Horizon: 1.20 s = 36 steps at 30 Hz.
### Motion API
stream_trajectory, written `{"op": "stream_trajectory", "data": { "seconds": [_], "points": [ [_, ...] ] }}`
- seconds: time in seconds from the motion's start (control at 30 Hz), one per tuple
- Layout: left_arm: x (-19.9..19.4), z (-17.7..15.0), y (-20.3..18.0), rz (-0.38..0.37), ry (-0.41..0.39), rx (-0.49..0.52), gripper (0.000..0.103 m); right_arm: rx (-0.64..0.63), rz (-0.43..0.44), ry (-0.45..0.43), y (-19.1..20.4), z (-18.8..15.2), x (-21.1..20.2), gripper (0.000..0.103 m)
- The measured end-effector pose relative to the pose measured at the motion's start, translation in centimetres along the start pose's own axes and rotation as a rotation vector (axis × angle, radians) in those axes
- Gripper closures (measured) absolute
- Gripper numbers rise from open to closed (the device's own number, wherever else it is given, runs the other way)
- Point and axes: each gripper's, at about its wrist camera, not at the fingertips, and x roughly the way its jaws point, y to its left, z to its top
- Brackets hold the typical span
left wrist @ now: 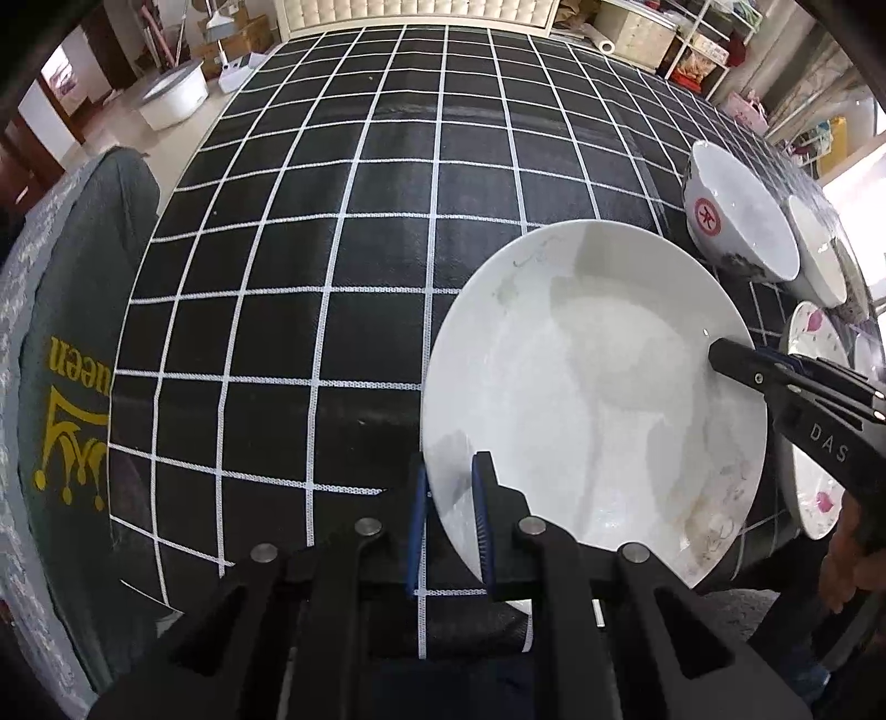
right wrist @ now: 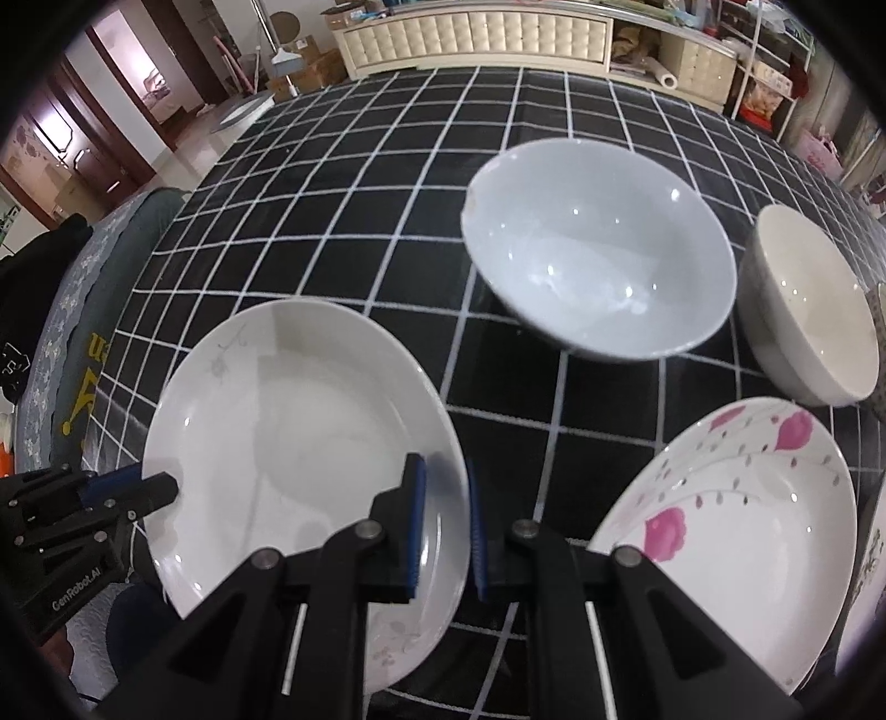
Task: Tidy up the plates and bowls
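A white plate (left wrist: pixel 598 387) with faint grey flower marks is held above the black checked tablecloth (left wrist: pixel 332 249). My left gripper (left wrist: pixel 451 515) is shut on its left rim. My right gripper (right wrist: pixel 446 526) is shut on its right rim (right wrist: pixel 443 476); it also shows in the left wrist view (left wrist: pixel 720 354). The same plate fills the lower left of the right wrist view (right wrist: pixel 299 443). A large white bowl (right wrist: pixel 598 249), a smaller cream bowl (right wrist: pixel 808 310) and a pink-flowered plate (right wrist: pixel 736 526) sit to the right.
The large bowl bears a red round mark on its outside (left wrist: pixel 736 216). More flowered dishes (left wrist: pixel 814 332) lie at the table's right edge. A grey chair cover with yellow lettering (left wrist: pixel 66 399) is at the left. A padded bench (right wrist: pixel 476 33) and shelves stand beyond the table.
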Motion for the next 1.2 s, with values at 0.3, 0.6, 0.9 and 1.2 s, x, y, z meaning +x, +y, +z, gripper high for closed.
{"op": "stream_trajectory", "data": {
  "seconds": [0.3, 0.6, 0.9, 1.2],
  "points": [
    [-1.2, 0.0, 0.2, -0.005, -0.014, -0.021, 0.089, 0.028, 0.042, -0.035, -1.3, -0.5, -2.3, 0.085],
    [-5.7, -0.2, -3.7, -0.035, -0.108, -0.014, 0.089, 0.039, 0.01, -0.144, -6.0, -1.9, -8.2, 0.085],
    [-6.2, -0.7, -13.3, -0.131, -0.135, 0.116, 0.089, 0.084, -0.043, -0.14, -11.8, -4.1, -10.0, 0.085],
    [-4.5, -2.8, -20.2, -0.184, -0.088, 0.183, 0.089, 0.107, -0.044, -0.132, -16.5, -5.7, -10.2, 0.085]
  ]
}}
